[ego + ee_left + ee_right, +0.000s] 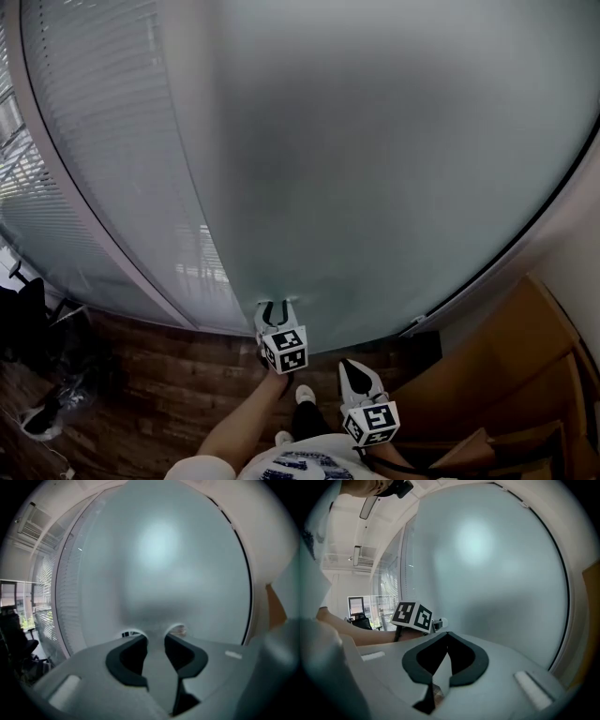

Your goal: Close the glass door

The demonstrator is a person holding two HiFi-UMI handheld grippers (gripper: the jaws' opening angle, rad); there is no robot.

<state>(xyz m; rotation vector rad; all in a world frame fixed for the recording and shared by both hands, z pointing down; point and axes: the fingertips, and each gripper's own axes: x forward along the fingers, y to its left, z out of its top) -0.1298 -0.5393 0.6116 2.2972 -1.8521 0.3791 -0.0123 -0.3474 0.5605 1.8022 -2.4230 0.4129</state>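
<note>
The frosted glass door [356, 141] fills most of the head view, with its dark edge strip [511, 253] at the right. My left gripper [275, 306] points at the lower part of the pane with its tips right up against it. In the left gripper view the left gripper [156, 638] is open with nothing in the gap, and the door [159, 559] is close ahead. My right gripper [353, 367] hangs back from the glass, lower right of the left one. In its own view the right gripper [447, 634] is shut and empty, beside the left gripper's marker cube [412, 616].
A fixed glass wall with blinds [84, 187] stands left of the door. Dark wooden floor [169, 384] lies below. Wooden furniture [511, 375] stands at the right. A black chair and dark items [28, 319] sit at the far left. My feet [305, 396] are near the door.
</note>
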